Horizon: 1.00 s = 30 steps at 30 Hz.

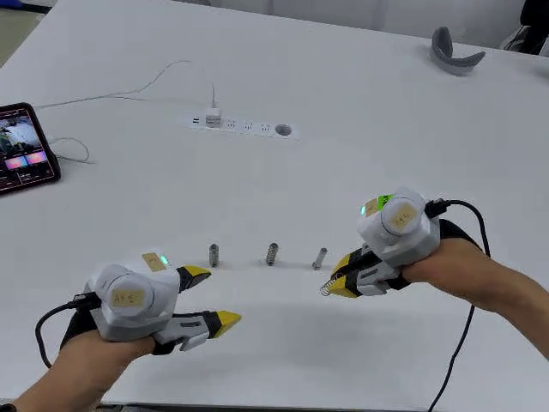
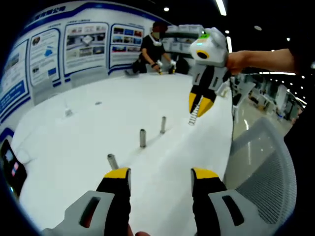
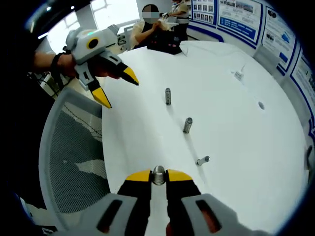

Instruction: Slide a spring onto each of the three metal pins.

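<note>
Spring (image 3: pixel 158 175) number three is pinched between the jaws of the right gripper (image 1: pixel 336 279). In the head view that gripper hangs just beside the bare pin (image 1: pixel 320 257), on the person's side of it, and the coil pokes out past the yellow tips. The middle pin (image 1: pixel 272 253), next to the bare pin, and the far pin (image 1: pixel 214 255) beyond it each look to carry a coil, so this seems to be the last fitting. The left gripper (image 1: pixel 219 296) stands with jaws spread and nothing in them, well apart from the bare pin, out past the far pin.

The main risk, as I judge it, is misalignment. The spring looks barely wider than the bare pin, and the jaws hold it by its side (a light, springy hold at best). If its axis meets the bare pin at an angle, the end turn could catch on the pin's top, buckle, and flick out of the jaws across the table (image 1: pixel 360 112). Pushing down harder might tip the bare pin; I cannot tell whether it is fixed to the table. A sideways swing could also clip the middle pin.
</note>
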Available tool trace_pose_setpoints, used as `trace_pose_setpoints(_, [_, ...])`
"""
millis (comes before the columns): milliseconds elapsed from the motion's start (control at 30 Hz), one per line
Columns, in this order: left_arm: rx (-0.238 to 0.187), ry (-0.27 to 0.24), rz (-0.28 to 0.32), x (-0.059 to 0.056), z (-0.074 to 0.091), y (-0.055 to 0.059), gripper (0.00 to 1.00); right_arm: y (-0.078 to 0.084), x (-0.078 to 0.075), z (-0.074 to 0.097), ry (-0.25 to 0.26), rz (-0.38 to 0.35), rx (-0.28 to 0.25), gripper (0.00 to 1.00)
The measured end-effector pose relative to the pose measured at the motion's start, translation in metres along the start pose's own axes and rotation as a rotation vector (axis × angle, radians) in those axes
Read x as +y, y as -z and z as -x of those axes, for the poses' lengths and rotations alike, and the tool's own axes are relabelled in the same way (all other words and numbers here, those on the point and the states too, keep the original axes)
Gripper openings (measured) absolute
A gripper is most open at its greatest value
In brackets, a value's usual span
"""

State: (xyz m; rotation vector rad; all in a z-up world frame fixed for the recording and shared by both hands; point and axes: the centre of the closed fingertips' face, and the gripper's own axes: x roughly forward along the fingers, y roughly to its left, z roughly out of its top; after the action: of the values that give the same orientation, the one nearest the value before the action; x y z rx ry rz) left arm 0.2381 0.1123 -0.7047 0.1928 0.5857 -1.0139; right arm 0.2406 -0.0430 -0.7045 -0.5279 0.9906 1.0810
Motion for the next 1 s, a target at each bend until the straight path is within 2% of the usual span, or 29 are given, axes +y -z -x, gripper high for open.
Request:
trace_pose_setpoints(133, [0.005, -0.027, 0.028, 0.009, 0.005, 0.006, 0.54, 0.006, -0.01, -0.001, 0.017, -0.039, 0.02, 0.12])
trace_pose_setpoints(433, [0.001, -0.076, 0.091, 0.022, 0.014, 0.015, 0.62, 0.008, -0.04, 0.001, 0.07, -0.116, 0.012, 0.12])
trace_pose_setpoints(767, [0.007, -0.107, 0.143, 0.03, 0.02, 0.025, 0.69, 0.004, -0.065, -0.002, 0.089, -0.135, 0.013, 0.12])
trace_pose_setpoints(1000, [0.014, -0.118, 0.161, 0.032, 0.022, 0.029, 0.72, 0.001, -0.074, -0.006, 0.088, -0.124, 0.016, 0.12])
